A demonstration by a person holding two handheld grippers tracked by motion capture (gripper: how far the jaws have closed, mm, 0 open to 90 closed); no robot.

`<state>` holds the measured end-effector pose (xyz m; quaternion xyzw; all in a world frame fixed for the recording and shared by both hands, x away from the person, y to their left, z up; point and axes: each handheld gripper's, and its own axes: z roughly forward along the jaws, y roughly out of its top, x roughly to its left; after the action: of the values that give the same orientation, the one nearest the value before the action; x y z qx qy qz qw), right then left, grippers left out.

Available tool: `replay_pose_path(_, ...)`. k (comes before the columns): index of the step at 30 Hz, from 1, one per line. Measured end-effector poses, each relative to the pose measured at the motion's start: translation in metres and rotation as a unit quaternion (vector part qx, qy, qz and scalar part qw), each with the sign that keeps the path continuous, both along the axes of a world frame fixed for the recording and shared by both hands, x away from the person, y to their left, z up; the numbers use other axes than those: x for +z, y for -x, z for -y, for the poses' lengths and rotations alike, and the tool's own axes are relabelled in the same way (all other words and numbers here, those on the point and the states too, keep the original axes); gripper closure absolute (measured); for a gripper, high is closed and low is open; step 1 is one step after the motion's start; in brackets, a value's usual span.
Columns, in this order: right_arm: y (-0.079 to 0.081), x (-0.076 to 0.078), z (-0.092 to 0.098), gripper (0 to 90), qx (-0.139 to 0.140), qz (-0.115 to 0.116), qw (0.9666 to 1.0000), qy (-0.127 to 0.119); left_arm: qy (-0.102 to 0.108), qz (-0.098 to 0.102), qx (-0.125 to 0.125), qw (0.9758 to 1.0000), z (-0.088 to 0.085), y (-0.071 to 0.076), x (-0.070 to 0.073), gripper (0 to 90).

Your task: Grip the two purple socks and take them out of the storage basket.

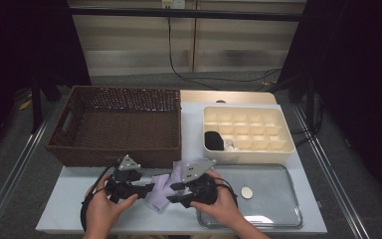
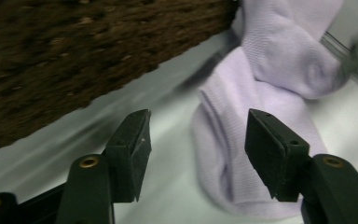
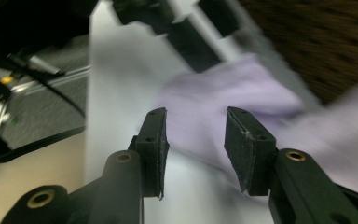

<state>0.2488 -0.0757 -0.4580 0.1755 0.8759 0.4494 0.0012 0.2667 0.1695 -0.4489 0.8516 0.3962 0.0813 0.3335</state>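
Two grippers work one lilac sock [image 1: 163, 189], which lies bunched on the table [image 1: 69, 199] just in front of the basket [image 1: 119, 124], near its right front corner.

L gripper [image 1: 149, 187]: jaws stand fairly wide, nothing pinched; in the left gripper view the sock's rounded end [image 2: 242, 154] lies on the table between and beyond the pads, w/ no pad pressing on it. R gripper [image 1: 171, 198]: jaws part open, also not pinching; in the right gripper view the sock [image 3: 214, 112] lies just past the tips, blurred.

Step in hand, by judgement: regrip the sock from both sides to fold or roll it, prob. for the tray [image 1: 248, 134] that sits right of the basket.

To do it well:
- L should slide fwd so both pads straddle the rounded end, then close low, near the table, to catch both layers.
- R should take the opposite end, the one closer to the basket, not the middle hump, so the fabric pulls flat.
- Keep the two grippers apart; tips sit close here and could clash.
- Lift only once both holds are firm, else the knit slips out.
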Motion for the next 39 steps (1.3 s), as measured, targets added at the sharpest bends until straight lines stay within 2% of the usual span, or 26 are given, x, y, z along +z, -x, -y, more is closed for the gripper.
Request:
replay_pose_path(3, 0.003, -0.007, -0.016, 59.2, 0.028, -0.003, 0.9996, 0.009, -0.004, -0.002, 0.005, 1.0, -0.003, -0.001, -0.001, 39.8)
replay_pose_path(6, 0.005, -0.017, -0.026, 62.1, 0.038, 0.0, 0.9989, 0.026, -0.004, 0.002, 0.011, 0.9999, -0.004, -0.001, -0.001, 39.5)
replay_pose_path(8, 0.007, -0.023, -0.029, 69.1, 0.042, 0.011, 0.9979, 0.047, -0.002, 0.008, 0.014, 0.9999, -0.006, -0.001, 0.0, 38.9)
replay_pose_path(9, 0.007, -0.024, -0.03, 74.7, 0.043, 0.018, 0.998, 0.042, -0.005, 0.007, 0.013, 0.9999, -0.006, -0.001, 0.001, 38.9)
replay_pose_path(10, 0.008, -0.024, -0.03, 83.3, 0.042, 0.016, 0.998, 0.044, -0.006, 0.008, 0.014, 0.9999, -0.007, -0.002, 0.002, 38.8)
replay_pose_path(11, 0.007, -0.023, -0.03, 87.2, 0.04, 0.009, 0.998, 0.048, -0.005, 0.008, 0.015, 0.9998, -0.007, -0.002, 0.002, 38.9)
replay_pose_path(15, 0.005, -0.018, -0.027, 88.6, 0.03, -0.012, 0.9988, 0.037, -0.007, 0.011, 0.018, 0.9998, -0.008, -0.002, 0.001, 38.9)
replay_pose_path(18, 0.002, -0.007, -0.016, 88.5, 0.024, -0.031, 0.9992, -0.002, -0.008, 0.01, 0.017, 0.9998, -0.008, -0.002, 0.0, 38.9)
replay_pose_path(22, -0.009, 0.013, 0.006, 88.4, -0.005, -0.054, 0.9972, -0.052, -0.007, 0.008, 0.012, 0.9999, -0.004, -0.002, -0.001, 38.5)
replay_pose_path(25, -0.023, 0.016, 0.024, 88.1, -0.041, -0.068, 0.9942, -0.073, -0.01, 0.009, 0.006, 0.9999, 0.0, -0.002, -0.001, 38.5)
replay_pose_path(28, -0.038, 0.01, 0.039, 88.2, -0.083, -0.078, 0.9906, -0.075, -0.006, 0.01, 0.0, 0.9999, 0.005, -0.001, -0.003, 38.4)
replay_pose_path(30, -0.045, 0.005, 0.047, 88.2, -0.105, -0.083, 0.9881, -0.077, -0.012, 0.008, -0.011, 0.9998, 0.007, -0.001, -0.003, 38.4)
replay_pose_path(31, -0.049, 0.003, 0.05, 88.1, -0.114, -0.085, 0.9869, -0.077, -0.008, 0.008, -0.009, 0.9999, 0.01, 0.0, -0.004, 38.3)
replay_pose_path(32, -0.052, 0.0, 0.053, 88.1, -0.126, -0.088, 0.9854, -0.074, -0.015, 0.009, -0.017, 0.9997, 0.011, 0.0, -0.004, 38.1)
replay_pose_path(37, -0.059, -0.009, 0.055, 87.7, -0.149, -0.08, 0.9842, -0.052, -0.014, 0.006, -0.032, 0.9994, 0.018, 0.001, -0.004, 37.9)
replay_pose_path(39, -0.061, -0.011, 0.055, 87.4, -0.155, -0.081, 0.9835, -0.048, -0.011, 0.012, -0.037, 0.9992, 0.02, 0.002, -0.004, 37.8)
